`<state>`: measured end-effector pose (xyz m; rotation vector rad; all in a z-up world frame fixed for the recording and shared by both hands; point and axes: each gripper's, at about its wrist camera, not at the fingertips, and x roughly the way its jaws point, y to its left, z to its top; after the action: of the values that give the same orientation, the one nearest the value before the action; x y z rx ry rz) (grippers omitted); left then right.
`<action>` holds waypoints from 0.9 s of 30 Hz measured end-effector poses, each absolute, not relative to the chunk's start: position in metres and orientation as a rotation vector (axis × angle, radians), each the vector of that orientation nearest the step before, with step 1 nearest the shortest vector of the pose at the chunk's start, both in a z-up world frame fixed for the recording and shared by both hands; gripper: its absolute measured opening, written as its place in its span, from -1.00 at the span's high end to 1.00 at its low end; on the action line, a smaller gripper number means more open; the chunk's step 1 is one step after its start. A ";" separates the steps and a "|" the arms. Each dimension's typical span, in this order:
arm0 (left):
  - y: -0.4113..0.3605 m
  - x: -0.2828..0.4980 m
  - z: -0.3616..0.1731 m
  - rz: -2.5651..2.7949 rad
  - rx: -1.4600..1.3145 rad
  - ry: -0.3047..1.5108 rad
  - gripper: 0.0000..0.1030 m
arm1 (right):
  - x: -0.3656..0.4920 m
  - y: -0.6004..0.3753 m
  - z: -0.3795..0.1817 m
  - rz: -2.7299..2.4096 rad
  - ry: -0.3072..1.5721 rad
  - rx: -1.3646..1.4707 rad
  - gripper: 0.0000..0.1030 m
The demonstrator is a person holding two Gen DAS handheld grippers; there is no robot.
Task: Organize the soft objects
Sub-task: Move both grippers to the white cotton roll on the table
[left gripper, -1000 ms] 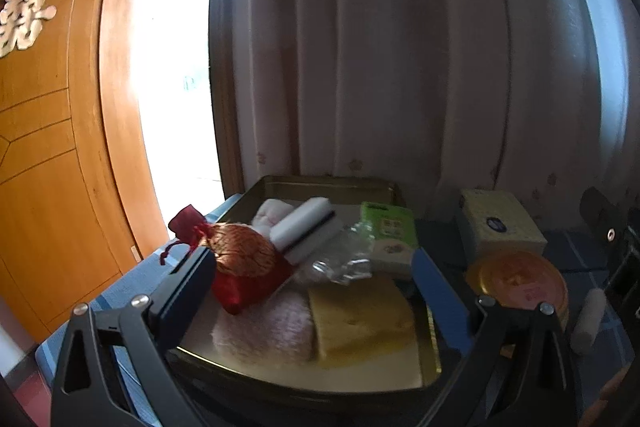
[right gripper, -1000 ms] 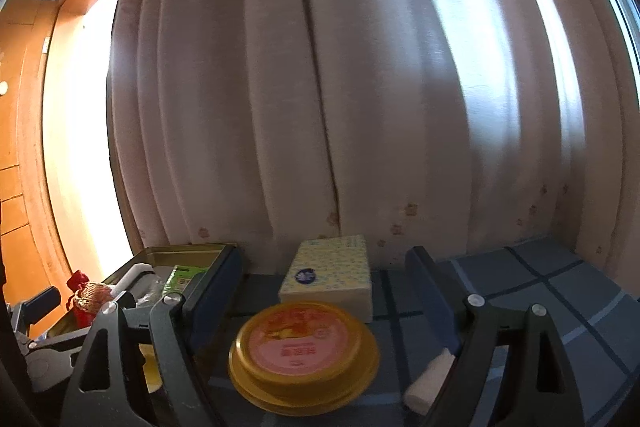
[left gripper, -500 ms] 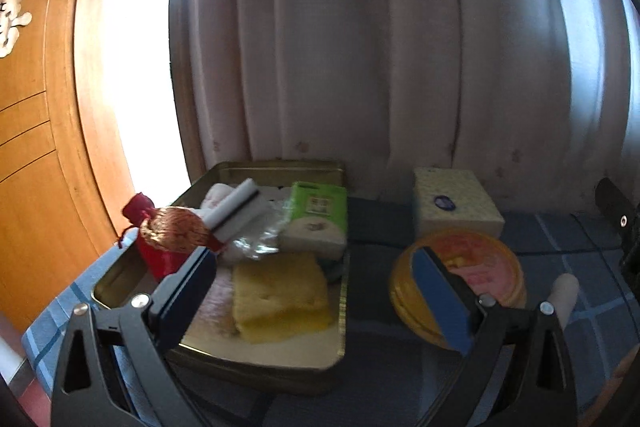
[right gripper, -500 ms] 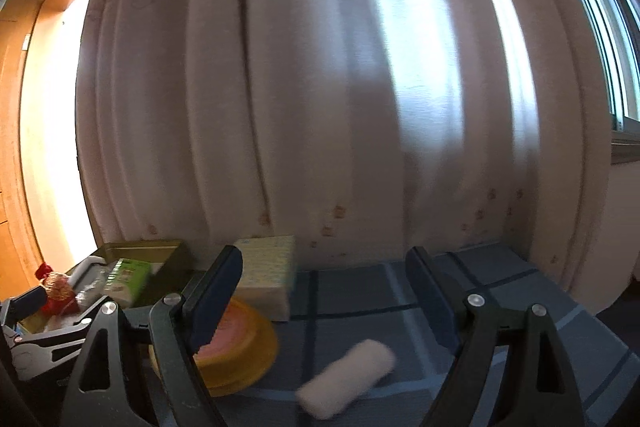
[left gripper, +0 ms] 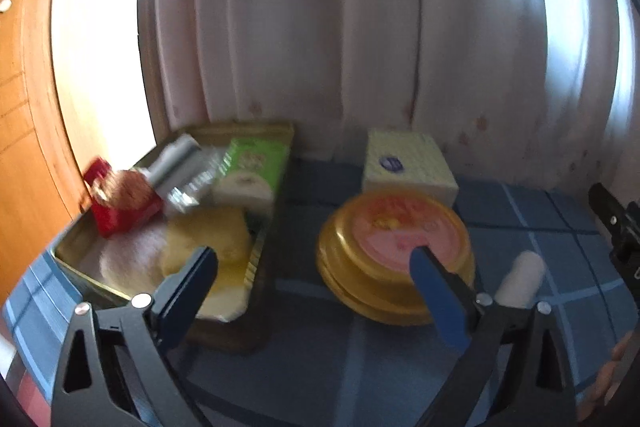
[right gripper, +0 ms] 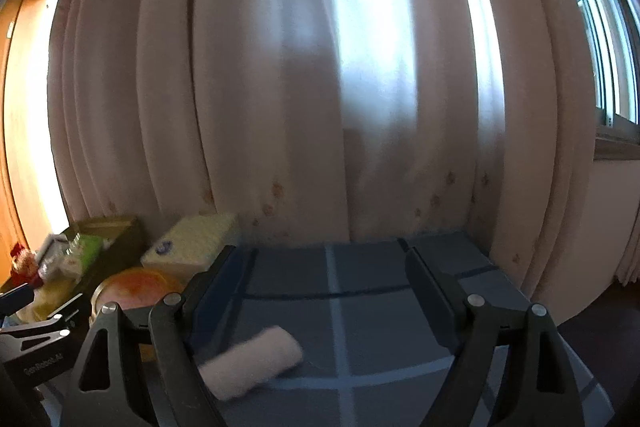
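Observation:
A white rolled towel [right gripper: 252, 361] lies on the blue checked cloth, low between my right gripper's [right gripper: 316, 291] open, empty jaws and near the left finger [right gripper: 208, 291]; it also shows at the right in the left wrist view [left gripper: 520, 279]. My left gripper [left gripper: 316, 279] is open and empty, above the cloth between a gold metal tray [left gripper: 240, 323] and a round yellow tin [left gripper: 396, 247]. The tray holds a red pouch [left gripper: 120, 199], a yellow sponge [left gripper: 208, 239], a pink towel [left gripper: 128, 259], a green tissue pack [left gripper: 252, 167] and a white block.
A pale yellow tissue box [left gripper: 404, 167] stands behind the round tin. Pale curtains [right gripper: 320, 87] hang along the back of the table. A wooden door [left gripper: 20, 107] is at the left. The right gripper's body [left gripper: 616, 227] shows at the right edge of the left wrist view.
Both grippers have swung to the right. The tray has slid left in the left view. The rolled towel has moved from the right into the span of the right gripper's jaws.

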<state>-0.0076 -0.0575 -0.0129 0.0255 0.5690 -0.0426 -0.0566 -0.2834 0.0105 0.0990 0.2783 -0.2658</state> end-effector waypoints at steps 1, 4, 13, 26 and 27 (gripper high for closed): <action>-0.062 -0.007 -0.016 -0.056 0.019 0.599 -0.79 | -0.055 -0.288 0.010 -0.251 0.296 0.102 -0.66; -0.074 -0.010 -0.019 -0.070 0.032 0.620 -0.69 | -0.046 -0.296 0.006 -0.189 0.368 0.102 -0.65; -0.112 -0.024 -0.031 -0.197 -0.035 0.725 -0.21 | -0.019 -0.322 -0.016 0.026 0.583 0.206 -0.09; -0.161 -0.013 -0.054 -0.346 -0.094 0.883 0.02 | 0.003 -0.334 -0.042 0.232 0.727 0.362 -0.08; -0.162 -0.014 -0.054 -0.359 -0.096 0.884 0.01 | 0.004 -0.334 -0.042 0.242 0.728 0.373 -0.08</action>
<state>-0.0137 -0.1622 -0.0543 -0.0965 0.8838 -0.3591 0.0044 -0.3344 -0.0419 0.3731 0.7275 0.2424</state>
